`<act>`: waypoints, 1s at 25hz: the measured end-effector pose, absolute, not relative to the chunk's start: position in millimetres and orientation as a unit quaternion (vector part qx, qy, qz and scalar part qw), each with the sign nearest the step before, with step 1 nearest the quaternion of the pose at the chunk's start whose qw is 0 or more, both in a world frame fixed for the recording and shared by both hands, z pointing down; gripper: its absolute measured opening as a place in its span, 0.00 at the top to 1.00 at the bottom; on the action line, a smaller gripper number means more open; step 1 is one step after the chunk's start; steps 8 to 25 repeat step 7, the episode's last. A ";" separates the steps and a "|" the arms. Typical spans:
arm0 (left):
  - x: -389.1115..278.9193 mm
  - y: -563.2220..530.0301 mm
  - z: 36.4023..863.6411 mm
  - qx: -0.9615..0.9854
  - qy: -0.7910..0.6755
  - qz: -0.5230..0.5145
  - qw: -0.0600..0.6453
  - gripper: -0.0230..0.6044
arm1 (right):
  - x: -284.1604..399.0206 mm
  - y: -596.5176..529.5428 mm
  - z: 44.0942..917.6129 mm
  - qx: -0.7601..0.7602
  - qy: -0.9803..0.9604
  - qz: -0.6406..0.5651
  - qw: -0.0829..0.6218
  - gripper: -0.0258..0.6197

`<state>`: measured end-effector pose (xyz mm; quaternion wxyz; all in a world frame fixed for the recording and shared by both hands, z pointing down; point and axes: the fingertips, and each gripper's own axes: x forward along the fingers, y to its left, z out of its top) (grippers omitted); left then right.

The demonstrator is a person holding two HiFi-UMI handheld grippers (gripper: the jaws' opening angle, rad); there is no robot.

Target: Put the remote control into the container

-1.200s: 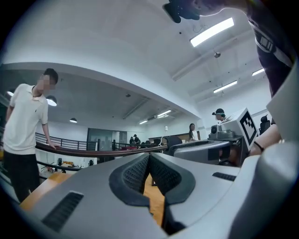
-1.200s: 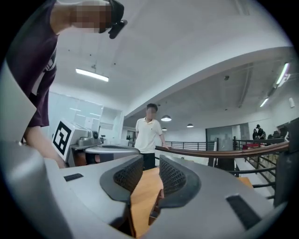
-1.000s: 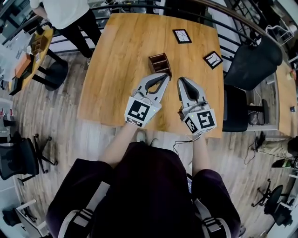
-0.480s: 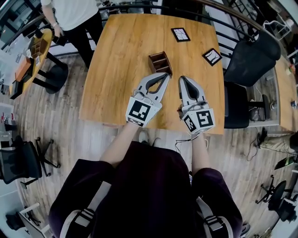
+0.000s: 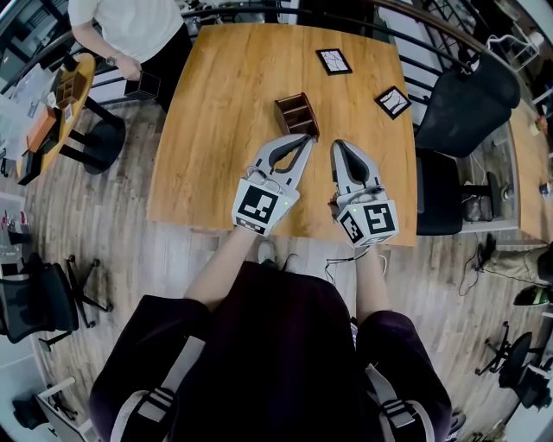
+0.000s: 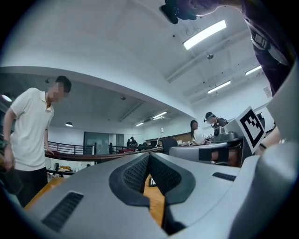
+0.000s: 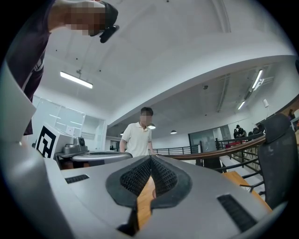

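A brown wooden container (image 5: 296, 115) with compartments stands near the middle of the wooden table (image 5: 225, 104). I see no remote control in any view. My left gripper (image 5: 308, 138) rests on the table just in front of the container, its tips close to the container's near corner, shut with nothing between its pads (image 6: 136, 172). My right gripper (image 5: 336, 145) lies beside it to the right, also shut and empty. In the right gripper view its jaws (image 7: 150, 158) meet at the tips over bare wood.
Two black-framed marker cards (image 5: 333, 61) (image 5: 393, 102) lie at the table's far right. A person in a white shirt (image 5: 130, 26) stands at the far left corner, holding a dark object. A black chair (image 5: 467, 104) stands to the right, a small round table (image 5: 65, 91) at left.
The person in the white shirt has moved closer to the table's far left corner with a dark object in hand. Both grippers stay in place on the table.
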<state>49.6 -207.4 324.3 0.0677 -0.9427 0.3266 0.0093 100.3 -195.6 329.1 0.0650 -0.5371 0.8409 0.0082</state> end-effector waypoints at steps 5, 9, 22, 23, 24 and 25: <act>48.2 -207.6 324.5 -0.943 0.327 0.007 0.069 0.95 | 99.4 -196.0 328.4 -0.538 0.840 0.008 0.067 0.93; 47.6 -208.3 324.2 -0.943 0.327 0.006 0.069 0.95 | 99.2 -196.6 328.2 -0.538 0.840 0.007 0.066 0.93; 47.6 -208.3 324.2 -0.943 0.327 0.006 0.069 0.95 | 99.2 -196.6 328.2 -0.538 0.840 0.007 0.066 0.93; 47.6 -208.3 324.2 -0.943 0.327 0.006 0.069 0.95 | 99.2 -196.6 328.2 -0.538 0.840 0.007 0.066 0.93; 47.6 -208.3 324.2 -0.943 0.327 0.006 0.069 0.95 | 99.2 -196.6 328.2 -0.538 0.840 0.007 0.066 0.93; 47.6 -208.3 324.2 -0.943 0.327 0.006 0.069 0.95 | 99.2 -196.6 328.2 -0.538 0.840 0.007 0.066 0.93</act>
